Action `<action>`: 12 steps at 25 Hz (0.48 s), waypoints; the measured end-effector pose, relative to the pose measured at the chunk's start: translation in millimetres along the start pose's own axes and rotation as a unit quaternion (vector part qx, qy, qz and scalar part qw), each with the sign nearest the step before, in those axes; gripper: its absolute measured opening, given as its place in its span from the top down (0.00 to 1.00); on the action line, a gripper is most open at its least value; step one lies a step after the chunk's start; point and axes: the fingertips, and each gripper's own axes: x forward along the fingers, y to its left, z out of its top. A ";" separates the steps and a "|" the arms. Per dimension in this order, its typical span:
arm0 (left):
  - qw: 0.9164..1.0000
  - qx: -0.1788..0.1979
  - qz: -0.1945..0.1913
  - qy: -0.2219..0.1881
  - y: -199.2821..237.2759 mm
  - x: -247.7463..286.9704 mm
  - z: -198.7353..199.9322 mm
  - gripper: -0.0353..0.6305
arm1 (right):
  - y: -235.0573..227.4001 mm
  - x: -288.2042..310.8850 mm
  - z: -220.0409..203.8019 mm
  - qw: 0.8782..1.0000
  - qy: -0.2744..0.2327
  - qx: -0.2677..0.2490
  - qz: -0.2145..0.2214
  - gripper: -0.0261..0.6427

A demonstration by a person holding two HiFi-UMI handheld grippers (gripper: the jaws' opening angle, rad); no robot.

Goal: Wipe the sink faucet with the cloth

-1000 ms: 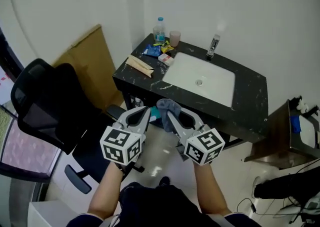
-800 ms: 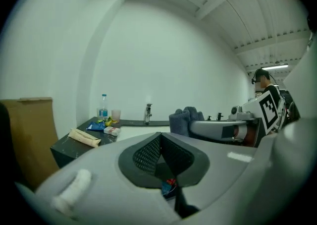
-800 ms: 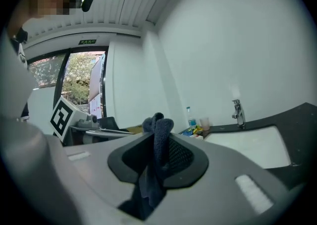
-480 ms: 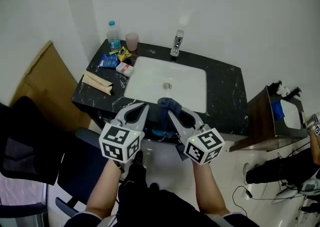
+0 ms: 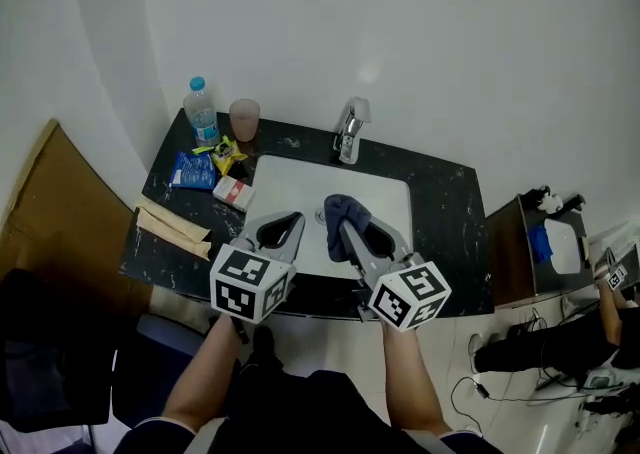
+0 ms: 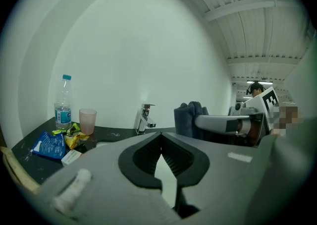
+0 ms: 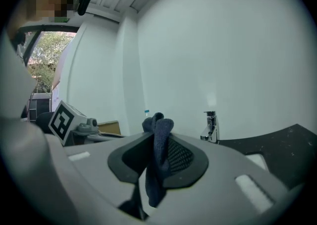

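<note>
Looking down in the head view, the right claw pinches a dark blue cloth. The cloth's bunched end stands out beyond the tips, over the white sink. The left claw, just to its left, is pressed together with nothing in it. The faucet stands upright ahead of both claws and well apart from them, at the back edge of the black table. Its spout points back toward the claws over the basin. Ahead and left of the left claw stand a water bottle and a pink cup. A blue packet, a yellow wrapper and a small box lie nearer to it; their print is too small to read. The sink's near edge is partly hidden under the claws.

In the left gripper view the jaws meet at their tips, empty. The faucet is ahead, just left of the tips, with its spout toward the right. The cloth shows to the right, held in the other claw. The bottle's blue label cannot be read.

In the right gripper view the cloth runs top to bottom between the closed jaws. A folded knob sits above them and a tail hangs below, covering the tips. The faucet stands ahead and to the right, its spout pointing left. The bottle is mostly hidden behind the cloth, with only its blue cap showing.
</note>
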 end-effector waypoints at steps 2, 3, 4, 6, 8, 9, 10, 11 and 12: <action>1.000 -0.004 -0.010 0.007 9.8 14.3 -0.1 0.95 | -13.0 10.4 -2.0 1.000 0.008 0.003 -0.013 0.86; 1.000 -0.005 -0.015 0.010 12.6 21.4 -0.7 0.95 | -19.7 14.1 -3.3 1.000 0.012 0.004 -0.019 0.86; 1.000 -0.006 -0.020 0.013 14.1 28.9 -1.2 0.95 | -27.1 17.1 -4.0 1.000 0.015 0.005 -0.024 0.86; 0.999 -0.004 -0.030 0.017 13.8 45.0 -1.6 0.95 | -43.9 21.1 -3.0 0.999 0.017 0.005 -0.034 0.86; 0.999 0.001 -0.035 0.022 12.5 61.9 -0.9 0.94 | -62.6 23.1 0.7 0.999 0.015 0.005 -0.040 0.86; 0.999 0.003 -0.034 0.024 12.0 70.2 0.0 0.95 | -72.1 23.4 2.9 0.999 0.014 0.006 -0.041 0.86; 0.999 0.005 -0.031 0.026 11.7 77.9 0.8 0.95 | -81.3 23.1 4.8 0.999 0.012 0.007 -0.040 0.86; 0.999 0.006 -0.026 0.029 11.5 85.2 1.4 0.95 | -89.7 22.5 5.9 0.999 0.010 0.009 -0.037 0.86; 0.999 0.008 -0.020 0.031 11.2 92.0 1.7 0.95 | -97.6 21.6 6.0 0.999 0.008 0.012 -0.033 0.86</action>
